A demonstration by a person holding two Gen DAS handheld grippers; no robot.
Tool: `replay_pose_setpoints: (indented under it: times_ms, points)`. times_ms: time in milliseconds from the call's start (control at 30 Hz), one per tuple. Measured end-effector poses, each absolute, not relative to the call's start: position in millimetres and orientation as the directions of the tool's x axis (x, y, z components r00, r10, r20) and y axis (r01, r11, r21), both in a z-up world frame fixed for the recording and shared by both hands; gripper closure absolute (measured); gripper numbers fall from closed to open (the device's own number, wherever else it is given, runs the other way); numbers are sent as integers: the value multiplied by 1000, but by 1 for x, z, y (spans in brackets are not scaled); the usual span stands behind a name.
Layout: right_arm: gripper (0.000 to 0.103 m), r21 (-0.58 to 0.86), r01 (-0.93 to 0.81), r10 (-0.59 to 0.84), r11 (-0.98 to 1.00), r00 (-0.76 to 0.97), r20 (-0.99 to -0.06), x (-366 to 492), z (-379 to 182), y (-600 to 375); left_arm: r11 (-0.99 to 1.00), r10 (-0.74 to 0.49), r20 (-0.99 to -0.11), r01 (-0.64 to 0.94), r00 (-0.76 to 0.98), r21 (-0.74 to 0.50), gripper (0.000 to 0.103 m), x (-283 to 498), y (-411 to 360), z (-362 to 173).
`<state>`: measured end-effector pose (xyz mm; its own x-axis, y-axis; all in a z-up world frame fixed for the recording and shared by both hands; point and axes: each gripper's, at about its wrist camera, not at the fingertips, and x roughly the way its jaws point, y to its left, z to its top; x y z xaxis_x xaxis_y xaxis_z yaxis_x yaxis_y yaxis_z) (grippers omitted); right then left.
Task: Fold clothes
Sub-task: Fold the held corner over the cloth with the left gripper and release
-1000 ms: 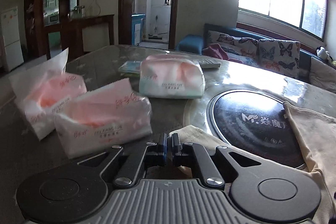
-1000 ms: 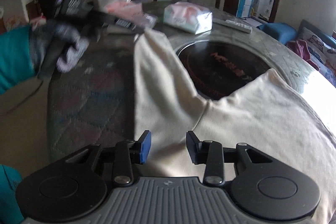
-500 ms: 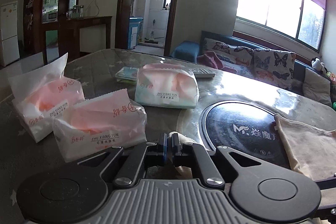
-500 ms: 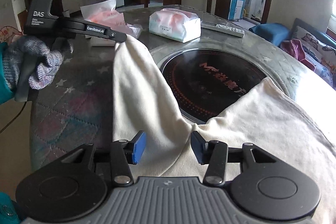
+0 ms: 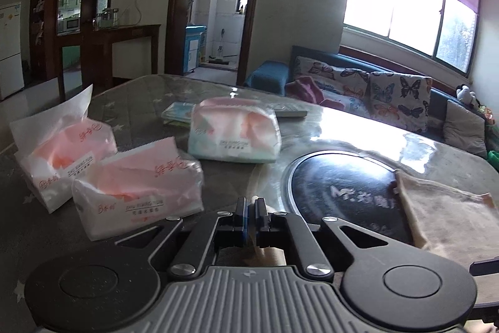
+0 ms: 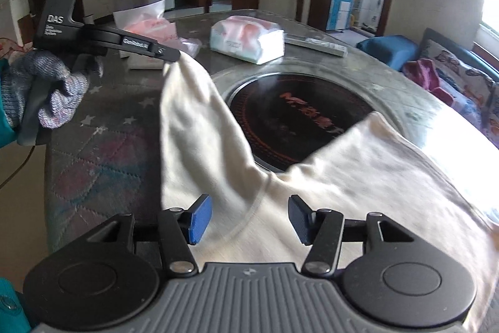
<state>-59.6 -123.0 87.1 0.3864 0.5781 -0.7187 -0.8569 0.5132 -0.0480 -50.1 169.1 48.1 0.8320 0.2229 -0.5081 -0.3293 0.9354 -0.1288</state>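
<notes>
A cream shirt (image 6: 358, 177) lies spread over the round table, partly covering the black hob disc (image 6: 299, 120). My left gripper (image 6: 176, 55), held by a gloved hand (image 6: 53, 95), is shut on one sleeve (image 6: 193, 114) and holds it lifted off the table. In the left wrist view the left gripper (image 5: 249, 219) shows its pads pressed together, with cream cloth (image 5: 266, 253) just below them. My right gripper (image 6: 248, 217) hovers over the shirt's neckline; its jaws are opening and the blue pads (image 6: 199, 219) stand apart from the fabric.
Three tissue packs stand on the table: two pink ones (image 5: 137, 195) (image 5: 62, 152) at the left and a white-and-pink one (image 5: 235, 133) further back. A remote (image 6: 315, 41) lies behind the hob. A sofa (image 5: 389, 102) runs under the window.
The right gripper's jaws have spread wider over the shirt. The left gripper has risen a little with the sleeve, which now hangs stretched from its tip.
</notes>
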Motion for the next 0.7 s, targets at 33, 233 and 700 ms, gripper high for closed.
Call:
replay_pose_setpoints:
  times_ms: [33,233,700]
  points:
    - [48,-50,-851,575,522,395,-716,-60,89,-128,939,216,-502,-319,837,-127,98,-50,164,51]
    - [49,-53,-809,556,585,448,-700,-63,97,-162,958,154,-481,-249,863,-140,98,-48,132,70]
    - [53,29,-636,491,771,565,-663,-58,102,-250,968,-181,-418,87,890,-234,98,-32,4,107]
